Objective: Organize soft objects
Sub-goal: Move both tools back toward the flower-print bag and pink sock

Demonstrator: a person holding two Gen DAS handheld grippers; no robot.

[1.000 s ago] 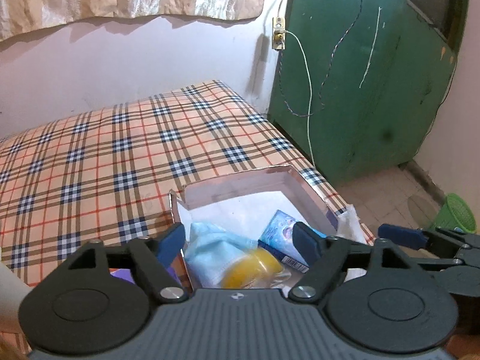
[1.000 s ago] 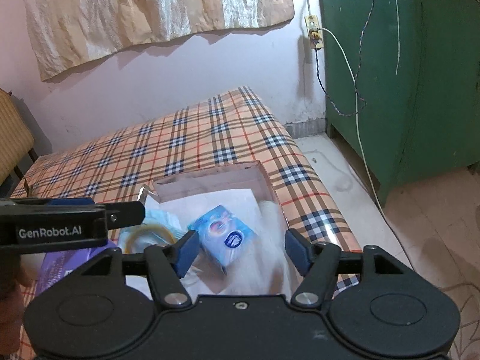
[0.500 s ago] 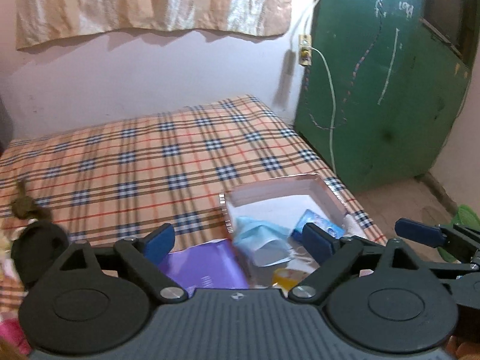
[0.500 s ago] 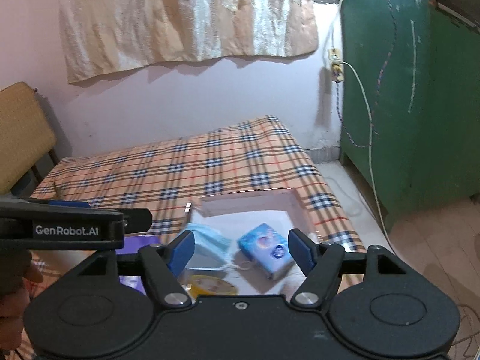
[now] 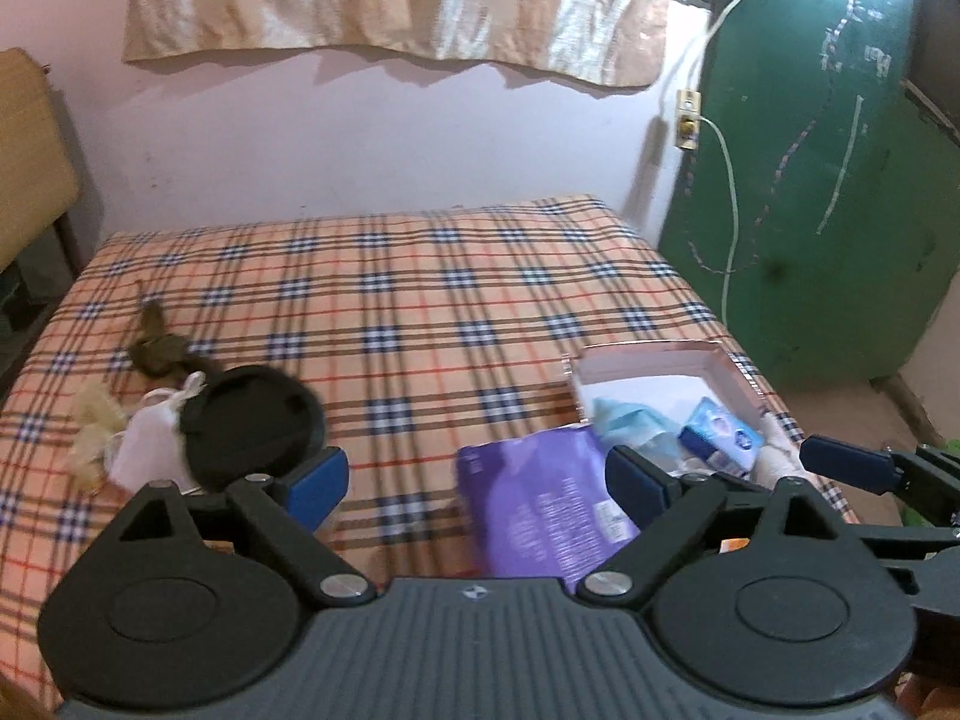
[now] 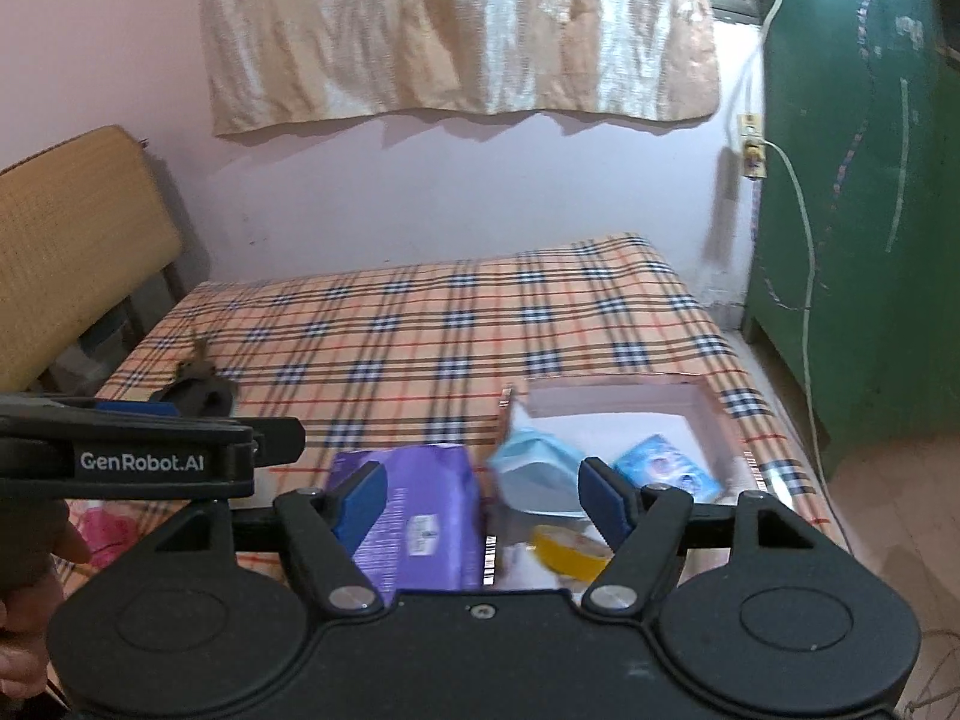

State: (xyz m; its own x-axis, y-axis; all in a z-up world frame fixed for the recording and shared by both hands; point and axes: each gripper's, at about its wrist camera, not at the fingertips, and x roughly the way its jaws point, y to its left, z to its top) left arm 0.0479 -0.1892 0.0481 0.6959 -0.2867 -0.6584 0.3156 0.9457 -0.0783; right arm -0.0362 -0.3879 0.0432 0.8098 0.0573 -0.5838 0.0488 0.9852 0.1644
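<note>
Between picks, I'd say: left gripper (image 5: pixel 474 483) and right gripper (image 6: pixel 477 501) both spread w/ nothing held, pale cardboard box (image 5: pixel 729 363) at lower right already part-filled, so next calls for the white cloth mask (image 5: pixel 147 438) at left of bed.

— What covers the bed (image 5: pixel 420 324)?
— Matt woven plaid cloth. The purple packet (image 5: pixel 540 510) on it looks like smooth, slightly glossy plastic film.
— And the box (image 6: pixel 624 399)?
— Plain cardboard, dull. The wall hanging (image 6: pixel 456 24) is crinkled, shiny fabric; the door (image 5: pixel 840 180) is painted, scuffed and matt.
</note>
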